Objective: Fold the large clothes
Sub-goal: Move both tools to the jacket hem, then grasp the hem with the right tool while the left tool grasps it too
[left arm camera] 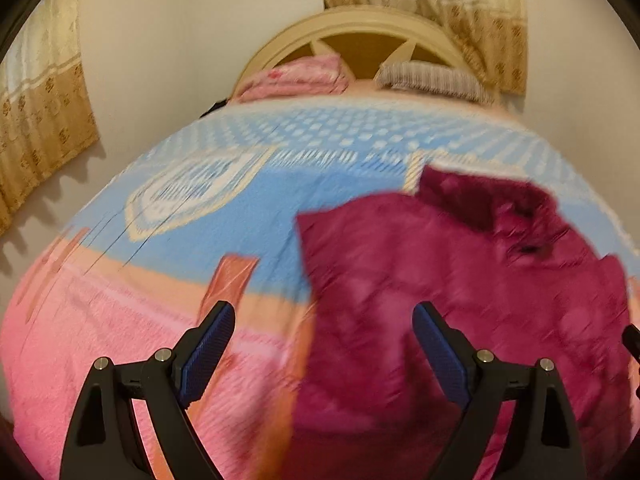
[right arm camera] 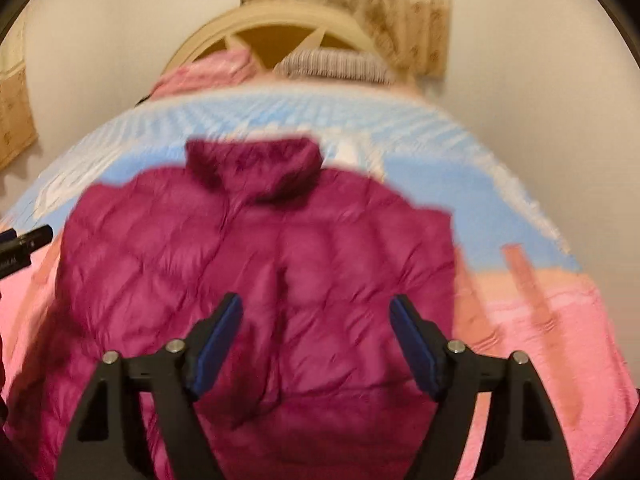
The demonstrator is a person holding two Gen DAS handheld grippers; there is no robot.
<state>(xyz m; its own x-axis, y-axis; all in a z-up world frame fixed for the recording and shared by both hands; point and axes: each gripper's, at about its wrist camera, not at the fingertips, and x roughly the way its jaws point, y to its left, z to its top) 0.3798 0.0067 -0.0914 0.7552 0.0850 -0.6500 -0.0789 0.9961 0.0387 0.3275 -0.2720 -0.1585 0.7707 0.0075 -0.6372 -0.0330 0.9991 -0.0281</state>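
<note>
Tongs gape empty, my left gripper (left arm camera: 323, 334) and right gripper (right arm camera: 316, 324) above the spread maroon jacket (right arm camera: 256, 264); folding seems unstarted, so next I pinch its sides.

Jacket (right arm camera: 256, 272) flat on blanket (right arm camera: 540, 320), collar at far end, hem near. Blanket over bed, bare stretches left and right of jacket, wide stretch beyond collar. Two pillows (left arm camera: 296, 76) (left arm camera: 432, 78) at far end of bed, side by side, against headboard (left arm camera: 360, 36). Curtain (left arm camera: 440, 12) behind headboard, toward right; second curtain (left arm camera: 40, 100) on left wall. Left gripper (left arm camera: 323, 344) above jacket's left edge, half over blanket. Right gripper (right arm camera: 316, 336) above jacket's middle, toward hem.
</note>
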